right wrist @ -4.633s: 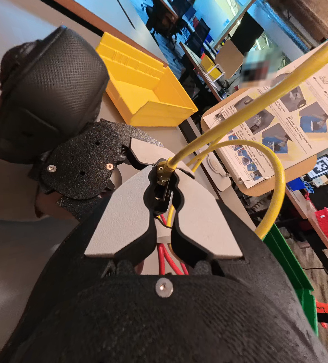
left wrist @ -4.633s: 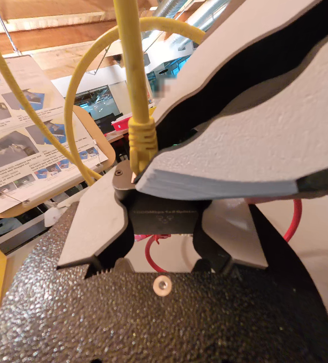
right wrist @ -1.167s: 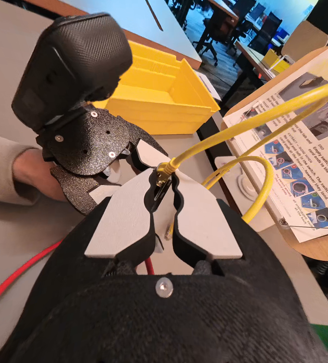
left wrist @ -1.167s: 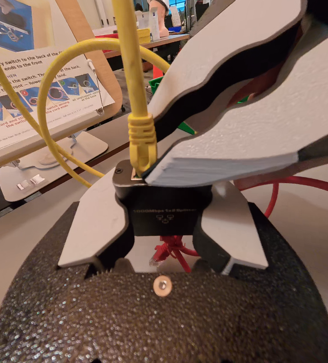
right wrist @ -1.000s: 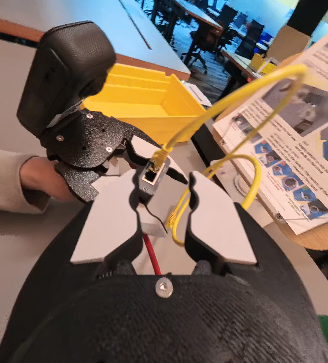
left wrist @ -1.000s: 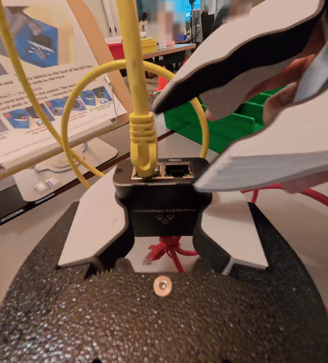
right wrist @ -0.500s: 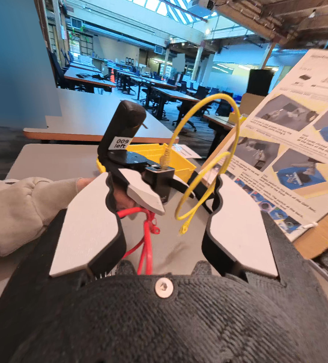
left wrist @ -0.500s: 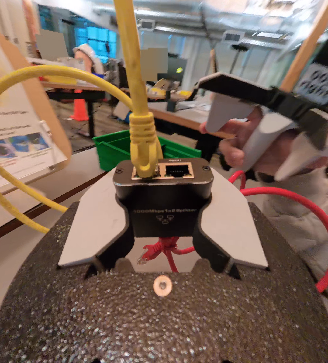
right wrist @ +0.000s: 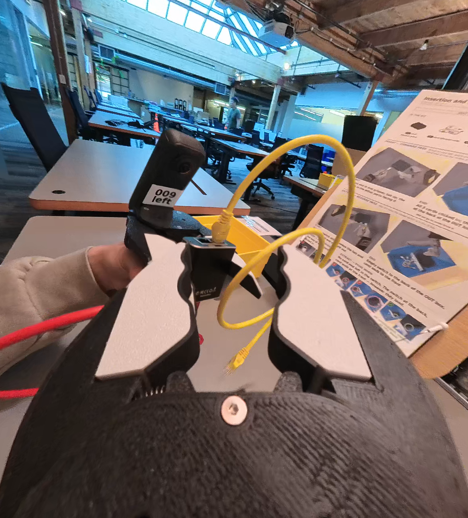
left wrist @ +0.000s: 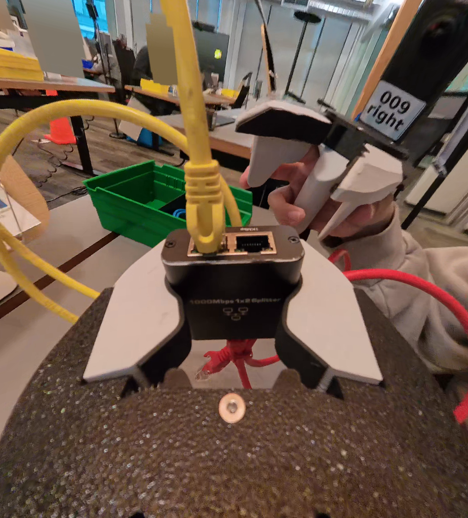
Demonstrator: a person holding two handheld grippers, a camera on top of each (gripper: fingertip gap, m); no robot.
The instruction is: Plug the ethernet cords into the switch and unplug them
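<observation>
My left gripper (left wrist: 232, 266) is shut on a black switch (left wrist: 234, 297) and holds it upright above the table. A yellow cord's plug (left wrist: 204, 213) sits in the switch's left port; the right port (left wrist: 255, 243) is empty. The cord loops round to a free yellow plug (right wrist: 237, 361) that hangs loose. A red cord (left wrist: 451, 308) runs under the switch, with a red plug (left wrist: 216, 364) below it. My right gripper (right wrist: 228, 252) is open and empty, a short way back from the switch (right wrist: 209, 280). It also shows in the left wrist view (left wrist: 297, 179).
A green bin (left wrist: 143, 201) stands beyond the switch at the table edge. A yellow bin (right wrist: 244, 238) sits behind the left gripper (right wrist: 207, 246). An instruction board (right wrist: 409, 224) leans on a stand at the right. A person's sleeves are at both sides. Some 6 cm of space lies between my two pairs of fingers.
My right gripper has let go of the yellow plug, opened and drawn back from the switch. The plug stays in the left port. The left gripper has swung the switch toward the green bin.
</observation>
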